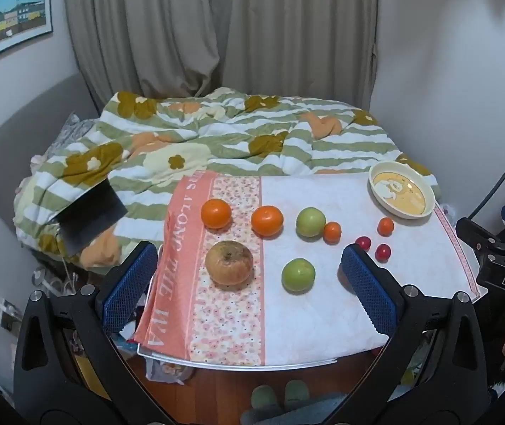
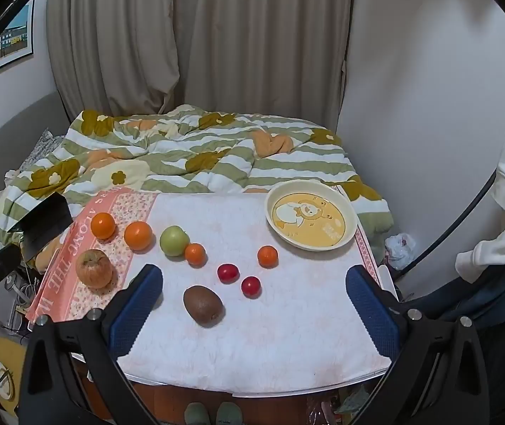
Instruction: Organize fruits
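Cloth-covered, the counter stands before a bed with a striped flowered quilt and grey curtains. On it lie two oranges, two green apples, a browned apple, small tangerines, two cherry tomatoes and a kiwi; a yellow bear plate sits at the far right corner. Each hand-held gripper, left and right, hangs above the near edge, fingers wide apart, holding nothing.

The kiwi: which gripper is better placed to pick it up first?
Right. The kiwi lies just ahead between the open right gripper fingers; the left gripper faces the apple.
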A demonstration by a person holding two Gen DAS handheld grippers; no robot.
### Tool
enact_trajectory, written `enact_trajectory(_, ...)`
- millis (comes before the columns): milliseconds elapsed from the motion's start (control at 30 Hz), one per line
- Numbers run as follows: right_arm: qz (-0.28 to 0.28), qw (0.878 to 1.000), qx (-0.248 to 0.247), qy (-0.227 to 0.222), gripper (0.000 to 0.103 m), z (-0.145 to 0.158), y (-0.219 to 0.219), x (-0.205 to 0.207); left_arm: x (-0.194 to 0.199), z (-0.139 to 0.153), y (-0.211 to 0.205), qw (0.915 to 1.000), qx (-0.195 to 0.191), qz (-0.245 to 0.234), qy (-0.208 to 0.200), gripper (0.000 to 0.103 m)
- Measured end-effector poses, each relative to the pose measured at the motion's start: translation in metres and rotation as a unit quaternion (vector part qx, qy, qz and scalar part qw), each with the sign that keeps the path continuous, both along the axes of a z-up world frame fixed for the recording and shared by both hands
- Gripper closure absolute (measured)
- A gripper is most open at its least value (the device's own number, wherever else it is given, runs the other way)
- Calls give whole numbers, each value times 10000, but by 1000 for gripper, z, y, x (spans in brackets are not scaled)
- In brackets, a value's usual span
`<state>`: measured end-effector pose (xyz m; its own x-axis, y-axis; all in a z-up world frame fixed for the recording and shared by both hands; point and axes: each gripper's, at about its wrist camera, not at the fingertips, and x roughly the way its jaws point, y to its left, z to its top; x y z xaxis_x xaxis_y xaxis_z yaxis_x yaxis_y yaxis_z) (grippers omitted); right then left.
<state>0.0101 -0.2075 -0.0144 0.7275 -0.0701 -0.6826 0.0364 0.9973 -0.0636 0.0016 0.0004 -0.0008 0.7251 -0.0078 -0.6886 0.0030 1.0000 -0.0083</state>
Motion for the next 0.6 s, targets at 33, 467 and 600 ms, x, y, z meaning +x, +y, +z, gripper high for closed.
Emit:
enact_trajectory(33,0,10000,0,0,1,0,0,0,2,-1,1,10000,14,23,33,0)
enact_trajectory(467,-2,10000,1,62,1,-10,1,-4,3,-4,-5,9999,60,-90,-30,0)
enact_trajectory(600,6,9999,30,102,1,-13,0,-2,4,-4,-6,9999,41,-142,-5,0)
